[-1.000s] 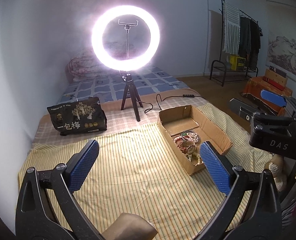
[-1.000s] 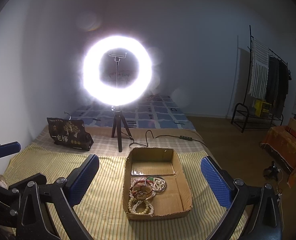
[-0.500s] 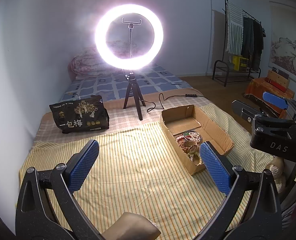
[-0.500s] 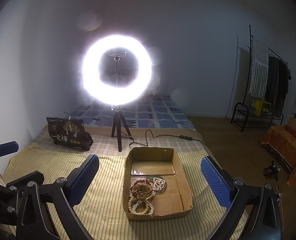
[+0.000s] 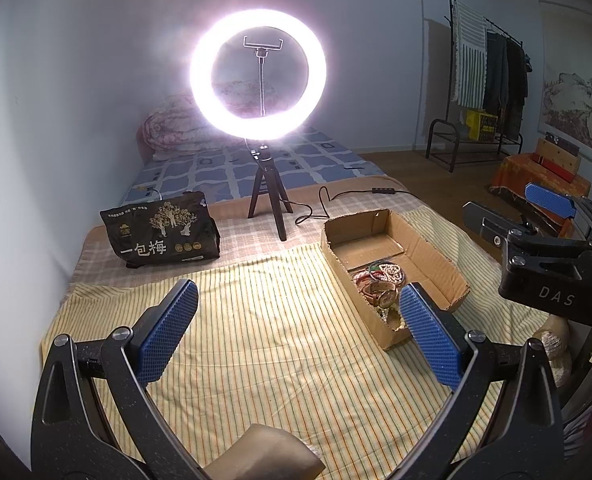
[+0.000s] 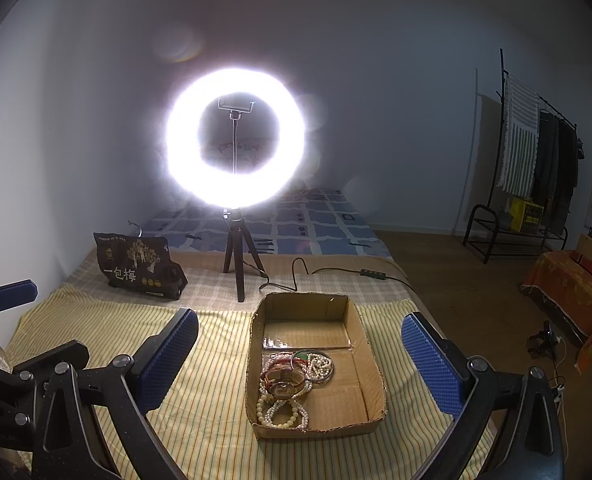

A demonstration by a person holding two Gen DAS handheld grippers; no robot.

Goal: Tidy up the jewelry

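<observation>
the left gripper (image 5: 297,334) hangs over the striped cloth (image 5: 264,340) with its jaws wide and nothing between them. the right gripper (image 6: 299,364) is likewise spread wide and empty, poised above the near end of the box (image 6: 375,380). in the left view the right gripper shows at the right edge, beside the box.

the jewelry (image 6: 288,384) lies in a heap in the box, toward its near left half: pearl strands at the front, a watch in the middle, more beads and a green-edged ring just behind. the far half of the box is bare cardboard.

beyond the cloth a black bag (image 5: 162,236) stands at the left, and a lit ring light (image 5: 258,74) on a tripod stands between bag and box, its cable trailing right. farther back are a blue patterned mattress (image 6: 315,224) and, at the right wall, a clothes rack (image 6: 535,160).
</observation>
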